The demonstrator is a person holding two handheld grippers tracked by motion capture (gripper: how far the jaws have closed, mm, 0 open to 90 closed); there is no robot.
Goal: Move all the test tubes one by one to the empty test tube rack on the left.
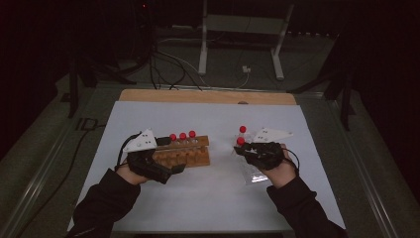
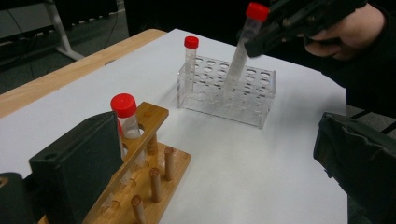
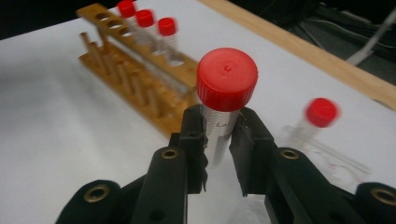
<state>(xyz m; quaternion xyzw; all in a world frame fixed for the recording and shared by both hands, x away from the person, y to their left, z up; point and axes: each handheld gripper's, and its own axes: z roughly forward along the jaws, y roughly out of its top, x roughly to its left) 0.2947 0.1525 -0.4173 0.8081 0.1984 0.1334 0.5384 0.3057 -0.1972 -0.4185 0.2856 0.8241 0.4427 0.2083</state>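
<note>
Red-capped tube sits pinched between right gripper fingers; left gripper spread

Open white table between wooden rack and clear rack.

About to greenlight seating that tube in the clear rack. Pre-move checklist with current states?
1. Right gripper clamped on the held tube below its red cap: ok.
2. Held tube's lower end over the clear rack, near its holes: ok; which hole, cannot tell.
3. Tube upright for insertion: not ok, it leans in the left gripper view.
4. Standing tube at the rack's corner is apart from the held one: ok.
5. Left gripper at the wooden rack end, away from the clear rack: ok.
6. Wooden rack's three remaining tubes seated: ok.
</note>
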